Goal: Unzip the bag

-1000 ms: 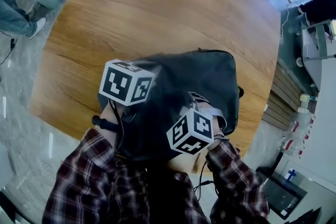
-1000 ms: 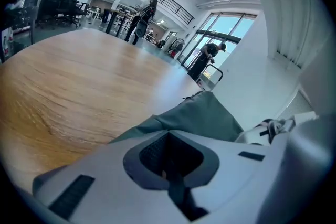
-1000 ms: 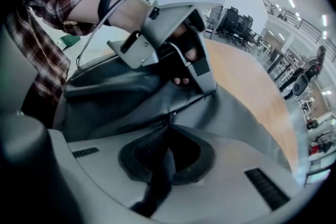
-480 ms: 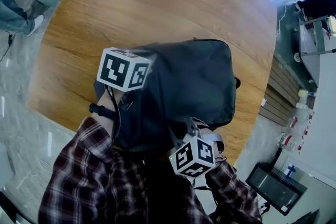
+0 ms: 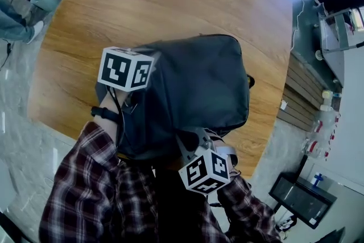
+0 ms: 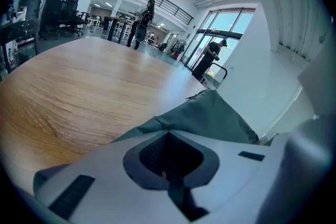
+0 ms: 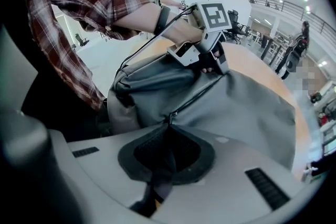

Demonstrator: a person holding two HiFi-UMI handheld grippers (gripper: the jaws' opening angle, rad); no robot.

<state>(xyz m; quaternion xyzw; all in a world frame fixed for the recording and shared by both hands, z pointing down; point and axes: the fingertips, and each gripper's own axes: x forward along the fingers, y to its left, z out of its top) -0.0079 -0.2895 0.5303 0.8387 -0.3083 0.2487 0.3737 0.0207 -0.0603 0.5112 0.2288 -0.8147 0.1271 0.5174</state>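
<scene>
A dark grey bag (image 5: 199, 85) lies on the round wooden table (image 5: 170, 3), close to its near edge. My left gripper (image 5: 132, 101) sits at the bag's left side under its marker cube, shut on a fold of the grey fabric (image 6: 212, 115). My right gripper (image 7: 169, 126) is shut on the zipper pull at the bag's near end. From it the dark zipper line (image 7: 202, 93) runs across the bag toward the left gripper (image 7: 202, 52). In the head view the right gripper (image 5: 192, 142) is at the bag's near edge, just off the table.
The table's near edge (image 5: 68, 134) runs under my arms, with grey floor (image 5: 23, 139) beyond it. A seated person (image 5: 14, 20) is far left. Shelving and bottles (image 5: 324, 111) stand to the right. Distant people (image 6: 143, 23) stand past the table.
My right gripper has drawn back from the top of the bag to its near edge, toward my body. The bag and the left gripper shifted slightly away and left.
</scene>
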